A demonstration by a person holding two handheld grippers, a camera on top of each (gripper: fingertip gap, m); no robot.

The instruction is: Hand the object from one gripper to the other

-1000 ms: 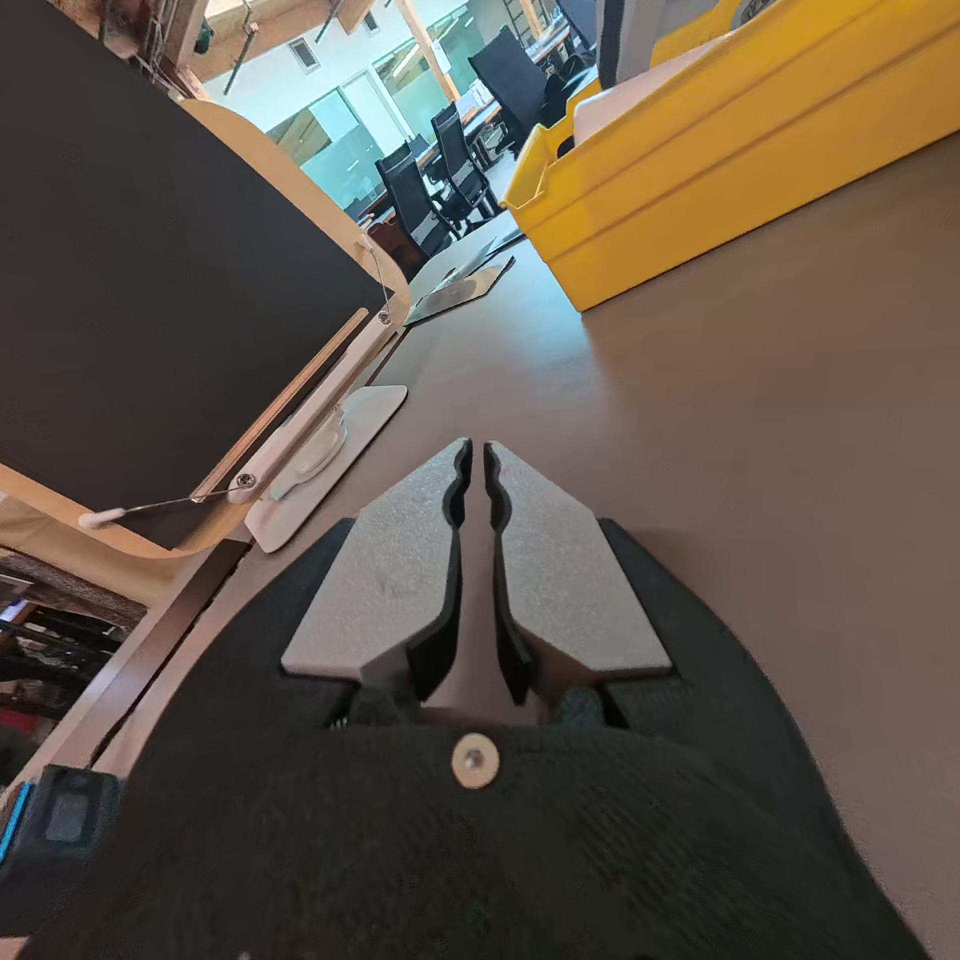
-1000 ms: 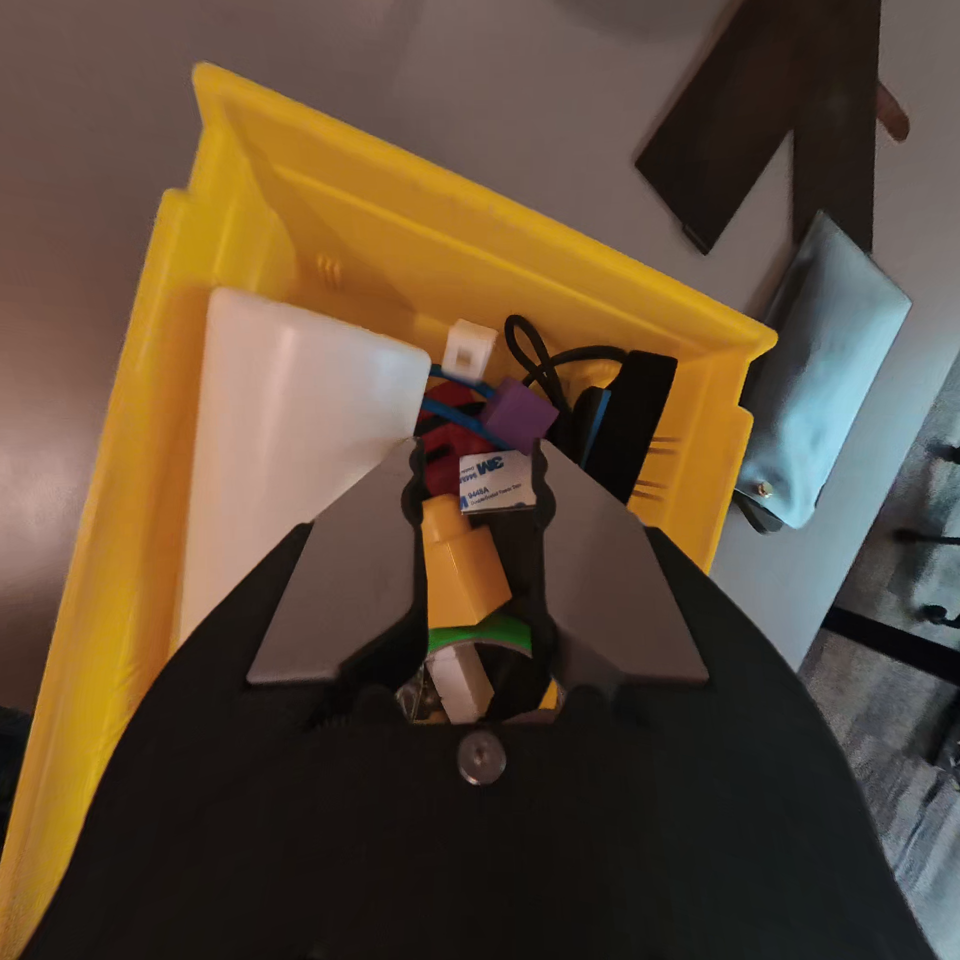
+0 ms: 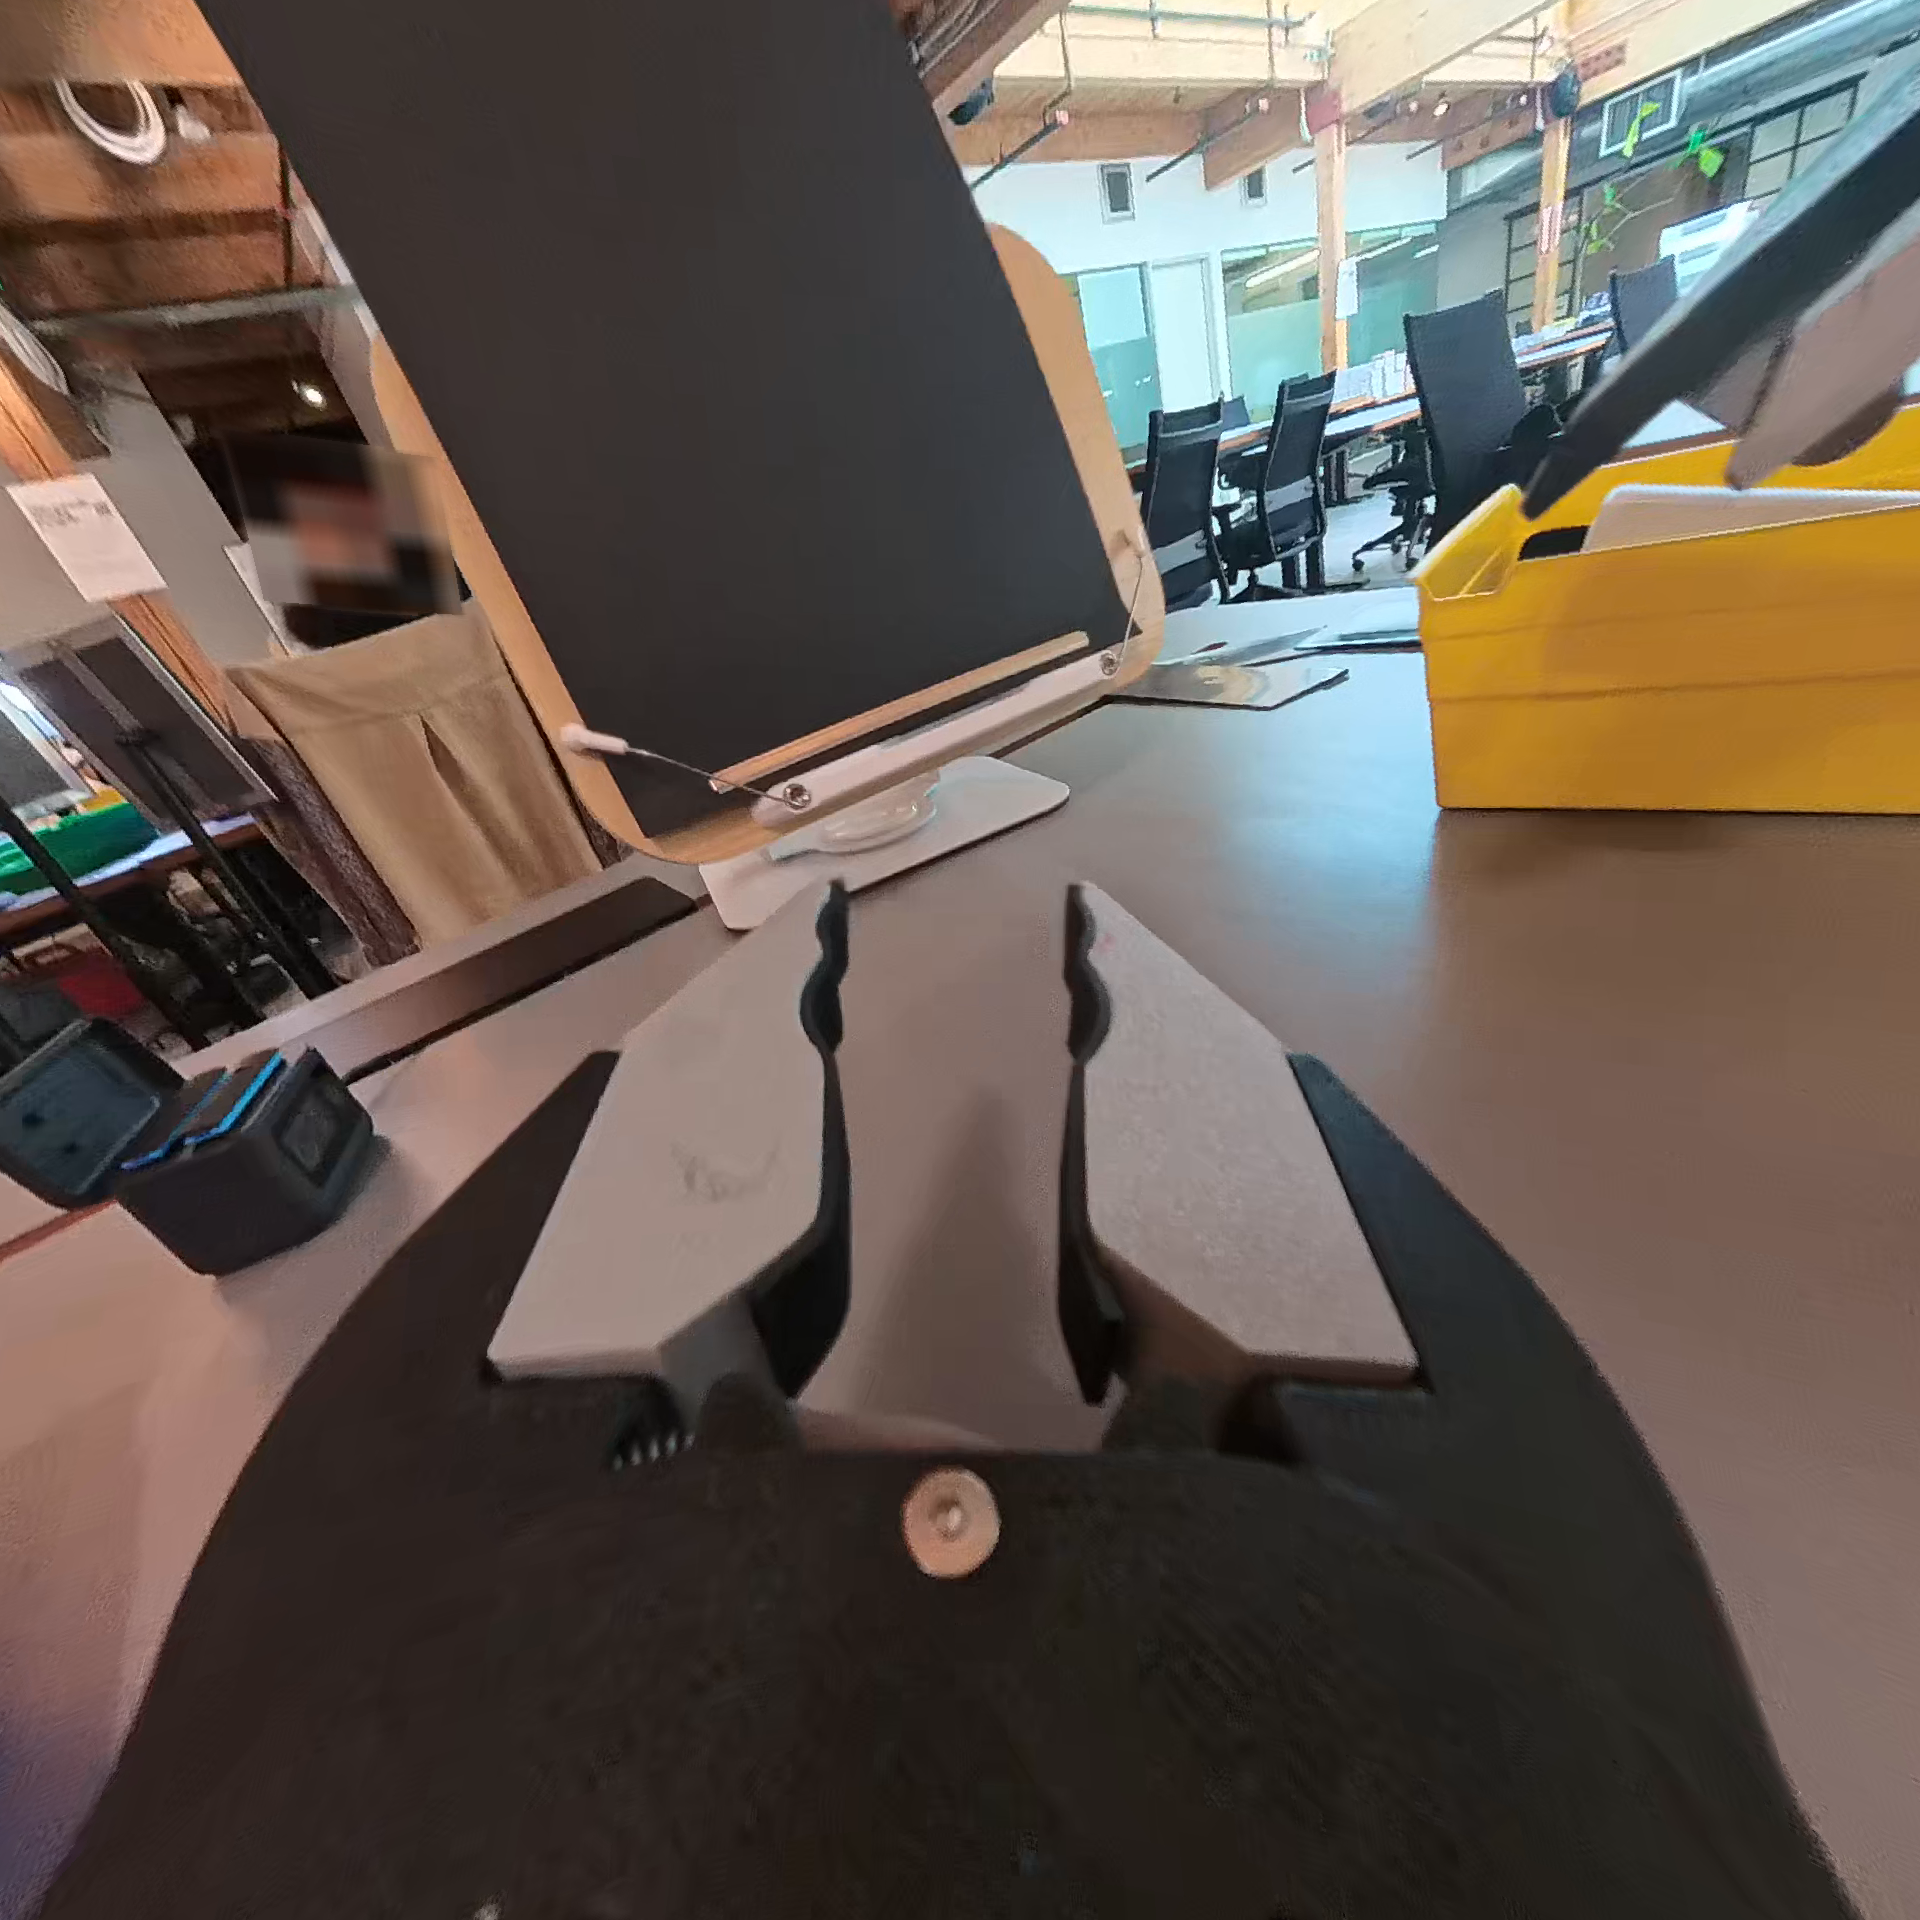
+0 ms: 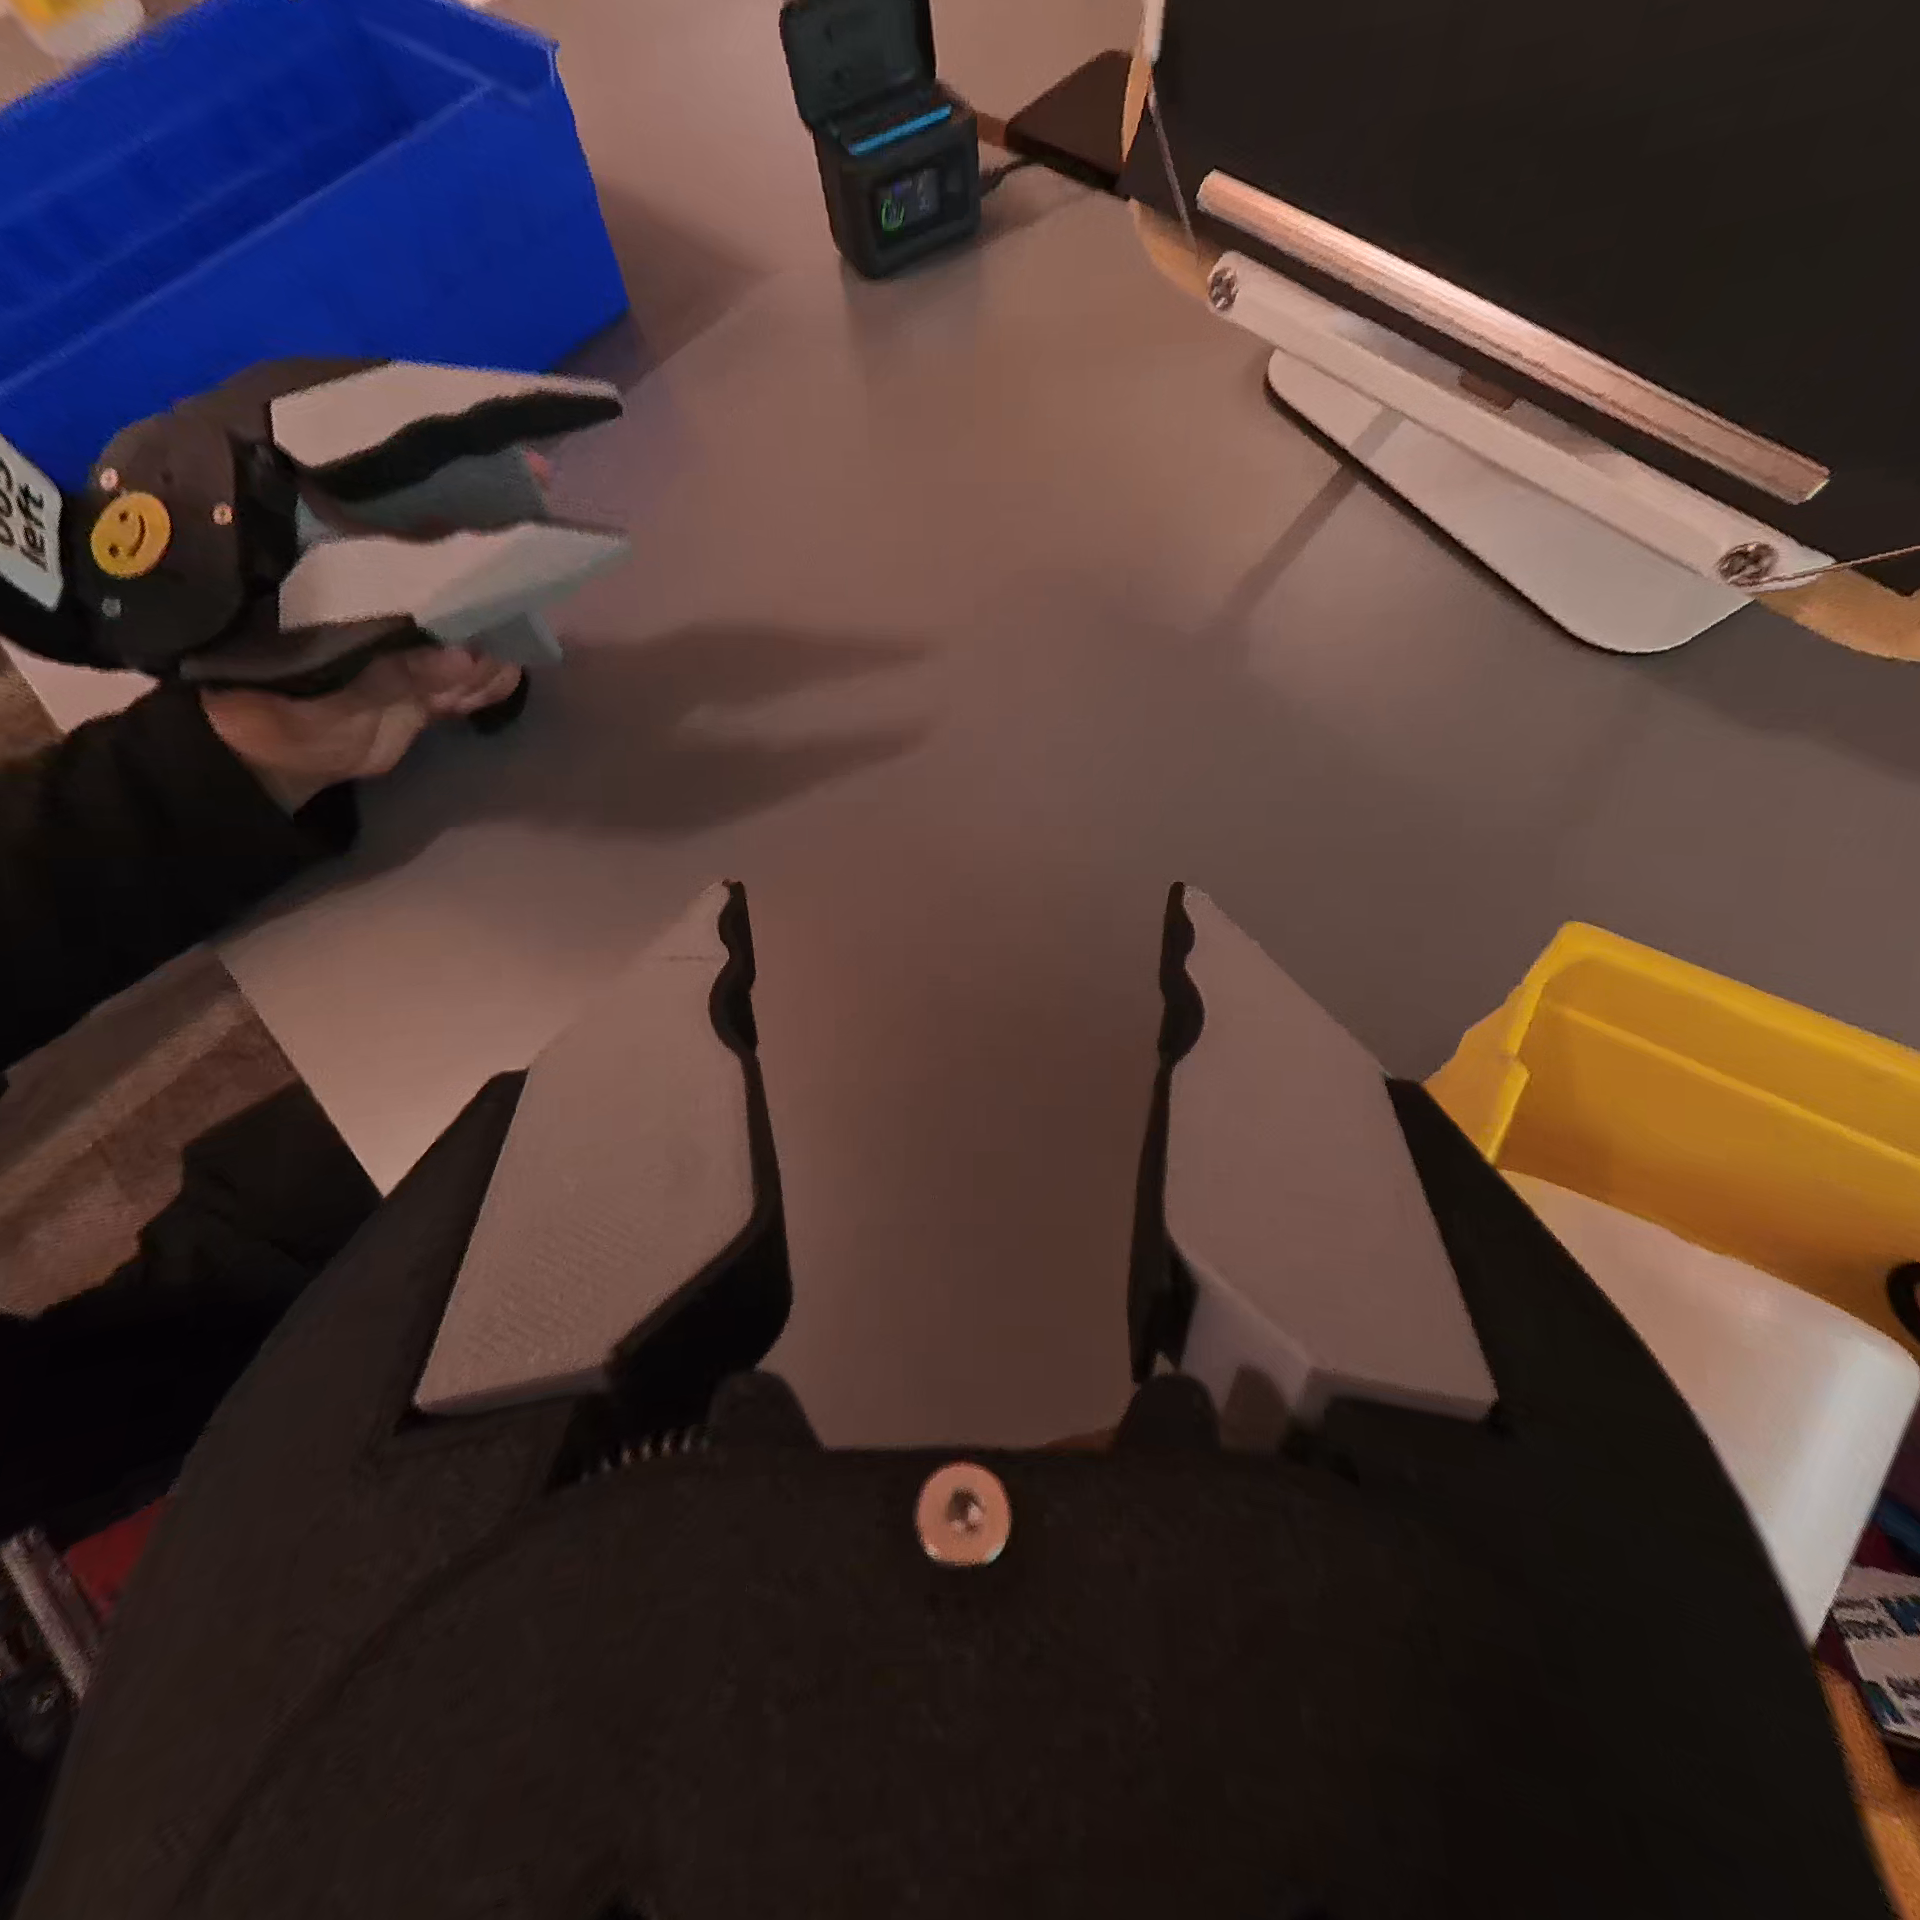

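Object for hand-over: not identifiable in either view; neither gripper carries anything, and where it lies cannot be told.

Grippers, two.
- Left gripper (image 3: pixel 951 914): low over the grey tabletop (image 3: pixel 1455 1039), pointing level across it, jaws parted with only bare surface between them. In the right wrist view the same tool (image 4: pixel 582 478) lies on its side at the left, blurred, gripped from below by a hand (image 4: pixel 343 717) in a dark sleeve.
- Right gripper (image 4: pixel 951 904): held above the tabletop, looking steeply down on it, jaws spread wide and empty. In the left wrist view its tip (image 3: pixel 1766 395) hangs over the yellow bin.

Bins, two.
- Yellow bin (image 3: pixel 1662 707): on the tabletop, far right of the left gripper; below and right of the right gripper. A white container (image 4: pixel 1714 1382) lies in it, with small items at its edge too cropped to tell.
- Blue bin (image 4: pixel 260 208): far left corner, behind the left gripper.

Dark panel on stand, one (image 3: pixel 675 364): tilted back on a white base, beyond both grippers.

Small black case, one (image 4: pixel 894 156): lid raised, screen lit, between blue bin and panel.

Office chairs, several (image 3: pixel 1475 416): in the background room.
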